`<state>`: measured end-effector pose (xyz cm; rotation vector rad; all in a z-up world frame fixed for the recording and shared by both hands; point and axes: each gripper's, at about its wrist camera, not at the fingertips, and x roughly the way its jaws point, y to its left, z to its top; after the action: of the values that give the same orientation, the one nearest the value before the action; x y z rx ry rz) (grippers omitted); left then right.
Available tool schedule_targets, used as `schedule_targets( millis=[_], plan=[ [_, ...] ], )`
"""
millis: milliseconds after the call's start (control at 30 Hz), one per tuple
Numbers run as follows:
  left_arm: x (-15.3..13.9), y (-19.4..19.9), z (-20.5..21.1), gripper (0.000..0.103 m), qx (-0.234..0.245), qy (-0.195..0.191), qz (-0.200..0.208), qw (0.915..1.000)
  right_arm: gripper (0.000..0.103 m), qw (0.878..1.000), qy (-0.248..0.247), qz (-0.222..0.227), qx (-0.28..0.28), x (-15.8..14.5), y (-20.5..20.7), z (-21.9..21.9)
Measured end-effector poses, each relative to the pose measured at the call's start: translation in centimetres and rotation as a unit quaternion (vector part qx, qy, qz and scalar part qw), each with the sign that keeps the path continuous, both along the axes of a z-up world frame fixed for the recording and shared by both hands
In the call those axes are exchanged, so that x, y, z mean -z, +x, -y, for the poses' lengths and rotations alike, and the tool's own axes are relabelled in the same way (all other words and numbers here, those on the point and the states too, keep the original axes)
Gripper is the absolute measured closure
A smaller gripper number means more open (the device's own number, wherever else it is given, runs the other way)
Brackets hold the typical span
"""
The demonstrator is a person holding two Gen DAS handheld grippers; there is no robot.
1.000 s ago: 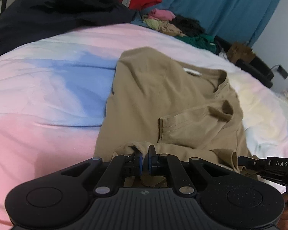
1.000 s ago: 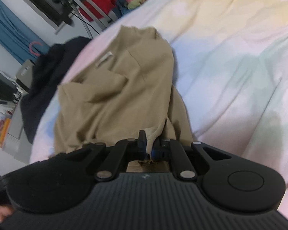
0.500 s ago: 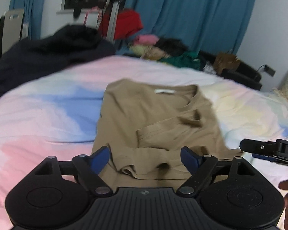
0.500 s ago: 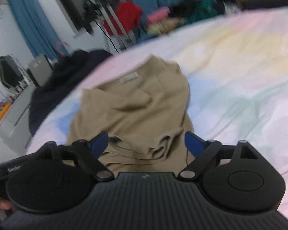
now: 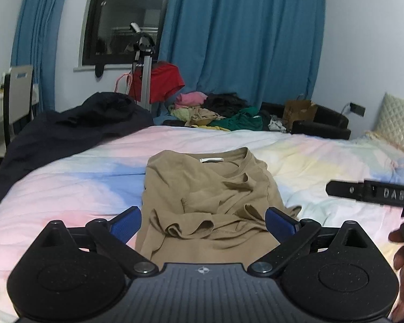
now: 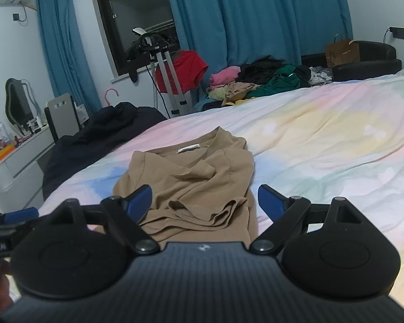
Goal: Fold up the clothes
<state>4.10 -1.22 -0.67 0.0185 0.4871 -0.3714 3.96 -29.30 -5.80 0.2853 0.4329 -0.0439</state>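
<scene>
pastel bed [image 5: 67,188], tan shirt [image 5: 202,188], dark garment [image 5: 67,129]

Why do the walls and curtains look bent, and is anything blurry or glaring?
Left wrist view: the fisheye lens bows the curtains and wall edges; the shirt is sharp, and a small light glares in the dark window. Right wrist view: the same bowing, with the whole room tilted; the shirt is clear, and the near gripper body is dark and soft.

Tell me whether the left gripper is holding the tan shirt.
No: the left gripper is open, and the tan shirt lies on the bed beyond it.
</scene>
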Motion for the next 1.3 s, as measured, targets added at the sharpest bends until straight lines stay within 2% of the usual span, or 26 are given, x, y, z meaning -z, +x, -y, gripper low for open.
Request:
schedule_targets(
  millis=[267, 367, 500, 633, 667, 767, 900, 967, 1033, 1133, 1233, 1300],
  plan=[
    [2.8, 2.3, 1.6, 0.004, -0.003, 0.035, -0.031, 0.9989, 0.016, 1.0, -0.017, 0.006, 0.003, 0.4, 0.5, -0.5],
    [3.8, 3.0, 1.9, 0.008, 0.0, 0.046, -0.057, 0.9973, 0.016, 1.0, -0.015, 0.004, 0.008, 0.6, 0.6, -0.3],
    [4.7, 3.2, 2.4, 0.008, 0.011, 0.046, -0.099, 0.9939, 0.016, 1.0, -0.015, -0.002, 0.024, 0.8, 0.7, -0.1],
    [5.5, 2.4, 2.3, 0.008, 0.018, 0.051, -0.148, 0.9876, 0.016, 0.999, -0.002, -0.008, 0.033, 0.9, 0.5, 0.5],
    [5.7, 2.2, 2.2, 0.011, 0.02, 0.043, -0.169, 0.9845, 0.016, 0.999, 0.003, -0.008, 0.034, 1.0, 0.4, 0.7],
    [6.3, 1.4, 2.1, 0.014, 0.036, 0.009, -0.231, 0.9723, 0.016, 0.999, 0.022, -0.008, 0.035, 1.1, 0.3, 1.4],
    [8.5, 0.9, 1.9, 0.015, 0.05, -0.042, -0.306, 0.9499, 0.016, 0.998, 0.048, -0.017, 0.033, 1.4, 0.4, 2.0],
    [9.9, 1.4, 1.7, 0.016, 0.044, -0.058, -0.334, 0.9396, 0.016, 0.998, 0.058, -0.026, 0.03, 1.6, 0.6, 2.0],
    [11.3, 2.4, 0.7, 0.016, 0.02, -0.094, -0.366, 0.9257, 0.016, 0.997, 0.07, -0.036, 0.027, 1.9, 0.7, 2.1],
    [12.7, 3.5, -2.0, 0.016, -0.03, -0.197, -0.391, 0.8987, 0.016, 0.994, 0.1, -0.049, 0.019, 2.3, 0.7, 2.3],
    [13.1, 3.6, -4.6, 0.021, -0.08, -0.27, -0.375, 0.8832, 0.016, 0.988, 0.14, -0.061, 0.01, 2.7, 0.6, 2.5],
    [13.2, 3.5, -6.1, 0.022, -0.111, -0.305, -0.362, 0.8739, 0.016, 0.983, 0.168, -0.067, 0.004, 3.0, 0.5, 2.7]
  ],
)
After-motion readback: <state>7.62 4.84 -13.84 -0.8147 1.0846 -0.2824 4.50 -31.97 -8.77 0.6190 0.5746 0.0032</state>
